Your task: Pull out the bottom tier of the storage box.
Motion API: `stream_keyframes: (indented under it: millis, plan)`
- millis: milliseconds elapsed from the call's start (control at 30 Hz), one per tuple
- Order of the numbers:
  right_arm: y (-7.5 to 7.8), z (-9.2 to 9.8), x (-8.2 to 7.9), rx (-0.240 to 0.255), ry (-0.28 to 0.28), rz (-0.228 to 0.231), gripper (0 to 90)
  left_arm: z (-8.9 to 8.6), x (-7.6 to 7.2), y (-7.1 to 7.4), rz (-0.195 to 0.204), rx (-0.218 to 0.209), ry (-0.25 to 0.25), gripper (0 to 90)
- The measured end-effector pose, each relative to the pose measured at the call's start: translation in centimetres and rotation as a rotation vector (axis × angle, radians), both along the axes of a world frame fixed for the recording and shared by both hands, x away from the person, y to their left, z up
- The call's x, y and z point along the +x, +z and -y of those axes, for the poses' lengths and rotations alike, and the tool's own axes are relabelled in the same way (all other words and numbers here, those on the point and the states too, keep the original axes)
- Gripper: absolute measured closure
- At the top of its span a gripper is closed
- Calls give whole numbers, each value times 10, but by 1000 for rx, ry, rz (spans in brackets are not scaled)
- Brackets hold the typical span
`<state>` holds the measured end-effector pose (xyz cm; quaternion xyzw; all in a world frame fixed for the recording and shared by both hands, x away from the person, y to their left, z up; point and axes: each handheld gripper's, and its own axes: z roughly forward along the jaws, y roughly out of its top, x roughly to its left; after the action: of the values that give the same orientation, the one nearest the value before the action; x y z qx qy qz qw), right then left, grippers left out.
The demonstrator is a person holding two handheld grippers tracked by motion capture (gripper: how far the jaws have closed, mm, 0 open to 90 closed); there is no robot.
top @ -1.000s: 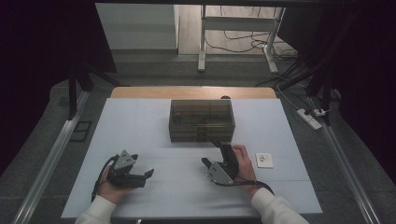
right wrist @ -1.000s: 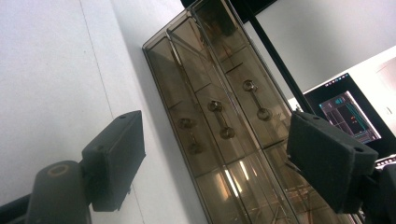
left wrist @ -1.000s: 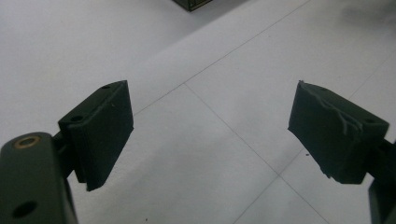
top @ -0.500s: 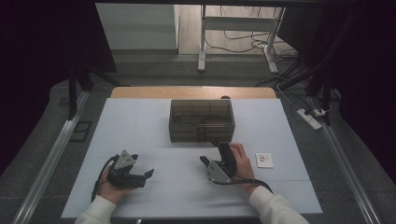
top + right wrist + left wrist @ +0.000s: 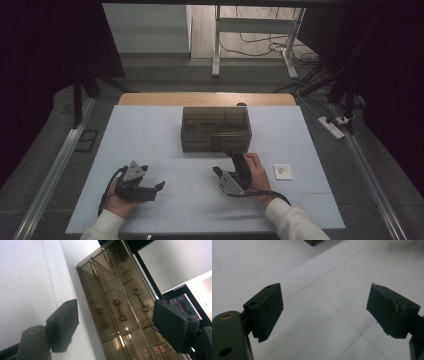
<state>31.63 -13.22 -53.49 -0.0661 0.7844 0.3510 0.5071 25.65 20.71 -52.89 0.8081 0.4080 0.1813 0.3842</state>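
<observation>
**Drawer box not yet touched; right gripper lined up on its front**

The right gripper point(image 5: 227, 162) stands with its jaws wide apart and nothing between them. In the right gripper view the two black pads point(image 5: 63, 325) frame the front of the drawer box point(image 5: 117, 307), whose smoky clear drawers each carry a small bar handle point(image 5: 119, 310). The pads are short of the box and touch none of the handles. In the high view this gripper sits just in front of the drawer box point(image 5: 216, 128), held in the person's right hand point(image 5: 257, 172).

The left gripper point(image 5: 152, 189) rests near the front left part of the white table point(image 5: 150, 135), well apart from the box. Its jaws are also spread wide, with only bare tabletop between the pads point(image 5: 265, 310).

A small white card point(image 5: 283, 171) lies on the table to the right of the right hand.

As I judge it, the work is at its very start: every drawer looks closed, nothing is gripped, and the likely first step, closing on a handle and pulling a drawer out, is still to be done.
</observation>
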Motion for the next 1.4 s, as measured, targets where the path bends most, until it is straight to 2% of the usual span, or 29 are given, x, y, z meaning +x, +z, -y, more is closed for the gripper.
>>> stream_keyframes:
  millis: [1400]
  plan:
    - [-5, -11, 12, -16, 6, 9, 231, 0, 0, 0, 2, 0, 1, 139]
